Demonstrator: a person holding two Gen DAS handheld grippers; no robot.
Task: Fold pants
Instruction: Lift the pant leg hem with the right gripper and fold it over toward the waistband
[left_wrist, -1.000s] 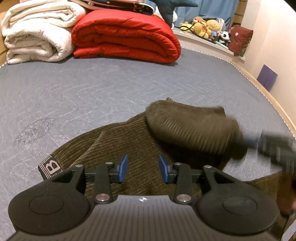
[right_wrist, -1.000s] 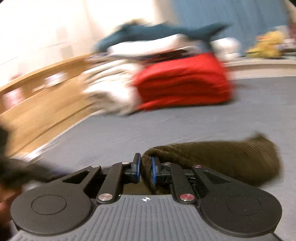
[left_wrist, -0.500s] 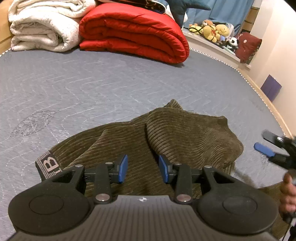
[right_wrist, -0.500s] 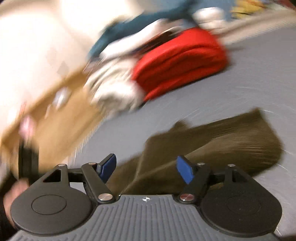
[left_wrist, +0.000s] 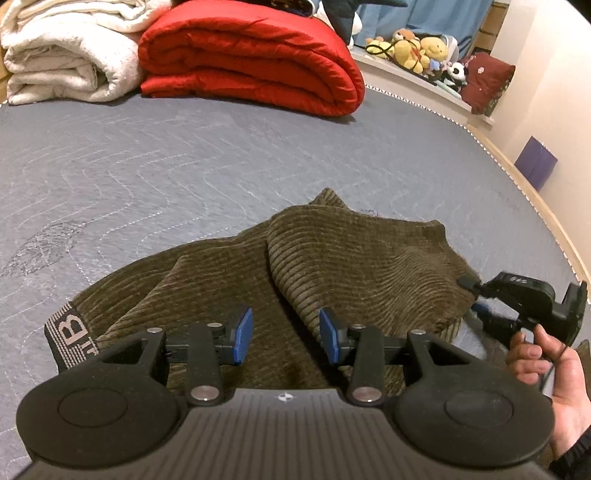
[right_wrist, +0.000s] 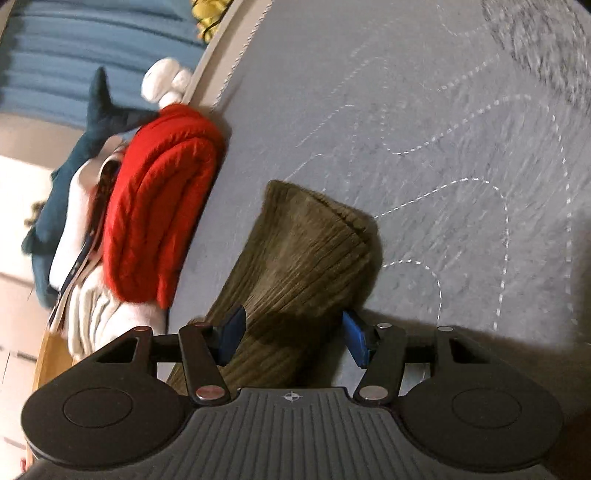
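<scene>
Pants (left_wrist: 332, 273) lie half-folded on grey bed (left_wrist: 184, 166), both grippers part-open w/ nothing gripped (right gripper (right_wrist: 291, 338) just closing, straddling folded leg; left gripper (left_wrist: 286, 334) above cloth), so fold prob slumps if nudged.

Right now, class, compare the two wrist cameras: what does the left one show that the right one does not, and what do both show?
Left only: the waistband of the pants, a heap of soft toys, a purple box, and the hand that holds the right claw.

Right only: a blue curtain.

Both: the brown corduroy pants, the red quilt, white blankets and the grey bed cover.
</scene>
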